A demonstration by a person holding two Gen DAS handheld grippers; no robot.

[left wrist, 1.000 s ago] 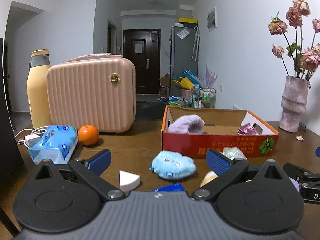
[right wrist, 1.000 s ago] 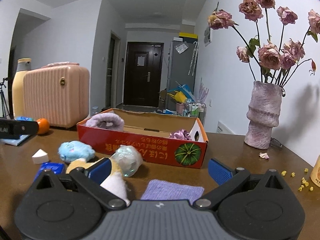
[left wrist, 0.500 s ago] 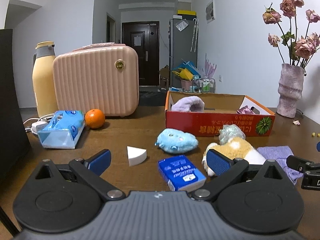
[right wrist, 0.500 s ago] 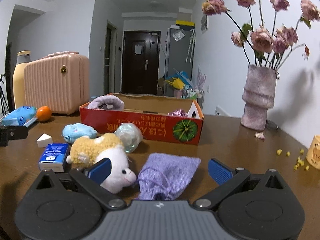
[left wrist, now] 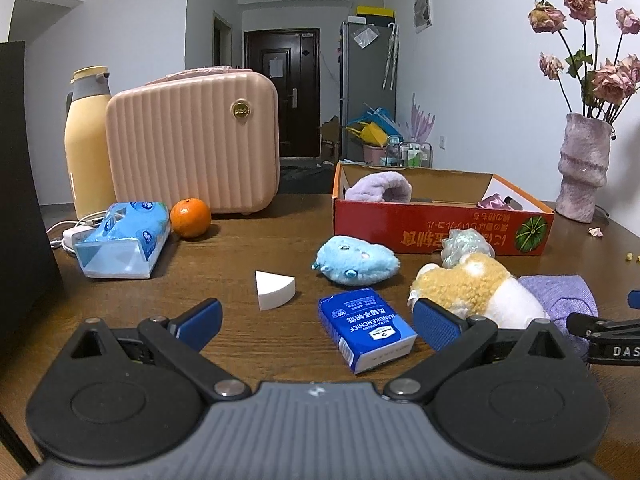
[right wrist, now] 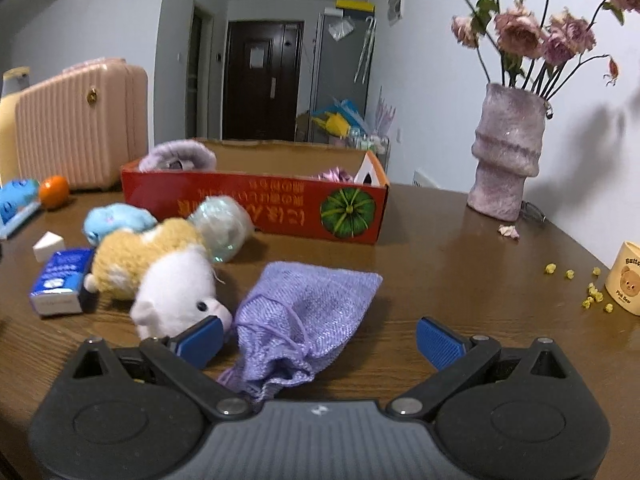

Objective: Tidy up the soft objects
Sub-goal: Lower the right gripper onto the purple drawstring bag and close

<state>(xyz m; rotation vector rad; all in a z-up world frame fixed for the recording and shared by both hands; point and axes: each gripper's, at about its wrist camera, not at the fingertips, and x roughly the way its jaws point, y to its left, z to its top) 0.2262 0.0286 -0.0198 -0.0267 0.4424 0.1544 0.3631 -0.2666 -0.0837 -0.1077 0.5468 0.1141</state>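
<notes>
A red cardboard box (left wrist: 436, 228) (right wrist: 256, 210) stands on the brown table, with a lilac plush piece (left wrist: 378, 188) and a shiny pink bow (left wrist: 494, 202) inside. In front of it lie a blue plush (left wrist: 356, 260), a yellow-and-white plush animal (left wrist: 476, 286) (right wrist: 160, 268), a pale shiny pouch (right wrist: 222, 226) and a purple drawstring bag (right wrist: 298, 320). My left gripper (left wrist: 316, 322) is open above a blue handkerchief pack (left wrist: 366, 326). My right gripper (right wrist: 318, 338) is open over the bag's gathered end, its left finger beside the plush animal's snout.
A white wedge sponge (left wrist: 274, 290), an orange (left wrist: 191, 218), a blue tissue pack (left wrist: 124, 238), a pink case (left wrist: 192, 148) and a yellow flask (left wrist: 86, 140) fill the left side. A vase of dried roses (right wrist: 506, 152) and a small bear cup (right wrist: 624, 278) stand right.
Both grippers have pulled back from the box toward the near edge, so the handkerchief pack, plush animal and purple bag come fully into view. Both stay open.
</notes>
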